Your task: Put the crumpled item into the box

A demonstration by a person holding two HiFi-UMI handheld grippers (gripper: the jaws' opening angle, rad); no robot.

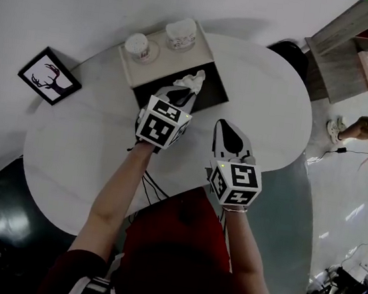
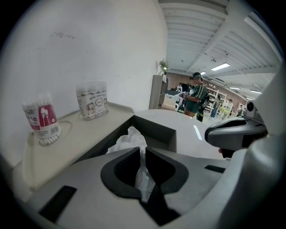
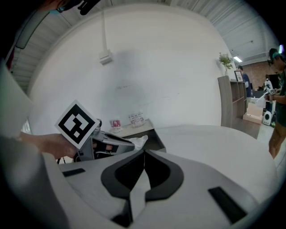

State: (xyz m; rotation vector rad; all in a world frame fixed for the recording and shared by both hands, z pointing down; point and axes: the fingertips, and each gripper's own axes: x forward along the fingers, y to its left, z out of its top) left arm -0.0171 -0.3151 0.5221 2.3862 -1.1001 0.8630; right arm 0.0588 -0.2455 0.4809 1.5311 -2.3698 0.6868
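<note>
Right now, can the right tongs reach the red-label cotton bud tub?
Probably not straight across: the left tongs, gripping the crumpled tissue above the box, sit between the right tongs and that tub.

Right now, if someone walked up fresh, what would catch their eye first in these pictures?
First, the left gripper, shut on a crumpled white paper and holding it over the dark opening of the box at the far side of the round white table. Next, the right gripper, shut and empty, above the bare tabletop nearer the person, and a framed deer picture by the table's left edge.
</note>
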